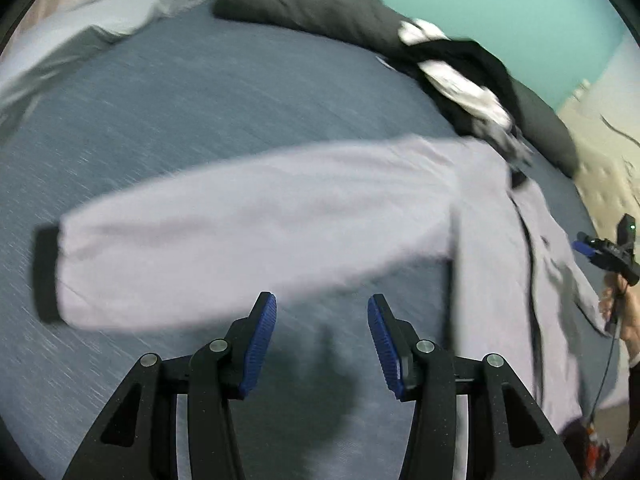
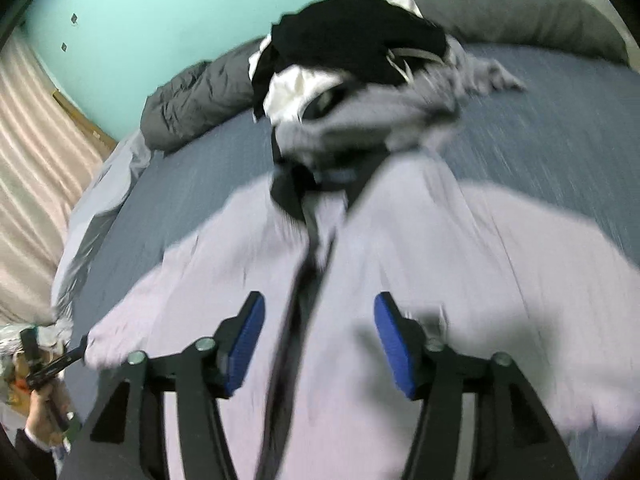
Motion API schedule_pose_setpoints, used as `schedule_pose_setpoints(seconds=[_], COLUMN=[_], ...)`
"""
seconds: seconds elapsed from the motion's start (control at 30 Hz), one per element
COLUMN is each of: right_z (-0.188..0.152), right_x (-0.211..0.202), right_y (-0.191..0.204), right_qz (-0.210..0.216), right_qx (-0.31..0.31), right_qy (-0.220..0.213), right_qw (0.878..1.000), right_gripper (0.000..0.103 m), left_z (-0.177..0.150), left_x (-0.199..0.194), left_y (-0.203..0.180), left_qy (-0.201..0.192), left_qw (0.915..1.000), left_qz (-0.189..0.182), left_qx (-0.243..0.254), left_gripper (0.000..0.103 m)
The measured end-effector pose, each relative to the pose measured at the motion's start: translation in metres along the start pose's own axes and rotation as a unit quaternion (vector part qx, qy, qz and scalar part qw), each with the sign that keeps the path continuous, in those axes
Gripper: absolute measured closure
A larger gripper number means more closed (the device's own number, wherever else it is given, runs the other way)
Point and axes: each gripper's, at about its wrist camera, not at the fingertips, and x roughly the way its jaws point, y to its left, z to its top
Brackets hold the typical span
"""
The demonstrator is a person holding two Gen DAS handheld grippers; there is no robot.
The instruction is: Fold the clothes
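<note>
A pale lilac jacket point(image 1: 260, 224) lies flat on the blue bed sheet point(image 1: 180, 112), front up. One sleeve stretches left and ends in a black cuff point(image 1: 46, 276). My left gripper point(image 1: 322, 304) hovers open just below that sleeve, over bare sheet, with nothing between its blue pads. In the right wrist view the jacket point(image 2: 420, 240) fills the middle, with its dark zipper point(image 2: 296, 312) running up to a black collar point(image 2: 288, 192). My right gripper point(image 2: 318, 304) stands open above the zipper, holding nothing. The picture is blurred by motion.
A heap of black and white clothes point(image 2: 352, 52) sits past the collar, against a grey duvet point(image 2: 192, 96). A light grey cloth point(image 1: 100, 20) lies at the bed's far left. Behind are a teal wall point(image 2: 160, 8) and a curtain point(image 2: 32, 160). A person's hand point(image 2: 36, 408) shows low left.
</note>
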Motion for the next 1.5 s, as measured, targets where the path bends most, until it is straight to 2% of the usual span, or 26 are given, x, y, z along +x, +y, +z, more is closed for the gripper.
schedule_pose_setpoints(seconds=[0.1, 0.27, 0.4, 0.57, 0.87, 1.1, 1.13, 1.17, 1.23, 1.27, 1.37, 1.5], right_z=[-0.043, -0.110, -0.159, -0.211, -0.269, -0.304, -0.308, -0.310, -0.314, -0.316, -0.317, -0.323], right_x=[-0.025, -0.057, -0.083, -0.104, -0.136, -0.144, -0.144, -0.144, -0.146, -0.149, -0.156, -0.165], right_y=[-0.011, -0.030, -0.041, -0.059, -0.078, -0.073, -0.071, -0.069, -0.066, -0.067, -0.068, -0.070], right_qz=[0.001, -0.022, -0.036, -0.035, -0.034, 0.000, 0.005, 0.005, 0.003, 0.006, 0.012, 0.010], right_qx=[0.008, 0.019, 0.015, 0.042, 0.089, 0.113, 0.111, 0.108, 0.101, 0.102, 0.102, 0.102], right_qy=[0.029, 0.084, 0.118, 0.150, 0.181, 0.201, 0.204, 0.204, 0.199, 0.193, 0.182, 0.169], right_qw=[1.000, 0.996, 0.992, 0.987, 0.979, 0.973, 0.973, 0.973, 0.975, 0.976, 0.978, 0.980], right_gripper=[0.041, 0.041, 0.041, 0.040, 0.040, 0.040, 0.046, 0.061, 0.072, 0.082, 0.090, 0.091], left_z=[-0.024, -0.066, -0.094, -0.119, -0.138, -0.152, -0.154, -0.152, -0.154, -0.155, -0.158, -0.164], left_x=[0.013, 0.020, 0.026, 0.028, 0.015, 0.012, 0.013, 0.013, 0.016, 0.017, 0.017, 0.017], left_y=[-0.025, -0.069, -0.090, -0.109, -0.123, -0.131, -0.132, -0.131, -0.129, -0.127, -0.124, -0.125], left_qy=[0.031, 0.068, 0.096, 0.115, 0.120, 0.125, 0.127, 0.128, 0.131, 0.133, 0.133, 0.138], left_qw=[0.9993, 0.9961, 0.9928, 0.9897, 0.9884, 0.9876, 0.9872, 0.9871, 0.9873, 0.9874, 0.9878, 0.9871], left_qz=[-0.017, -0.037, -0.046, -0.055, -0.051, -0.047, -0.046, -0.044, -0.043, -0.043, -0.046, -0.050], left_qx=[0.013, 0.042, 0.056, 0.064, 0.078, 0.083, 0.085, 0.085, 0.079, 0.075, 0.065, 0.066], left_gripper=[0.051, 0.047, 0.045, 0.045, 0.045, 0.045, 0.045, 0.045, 0.045, 0.045, 0.045, 0.045])
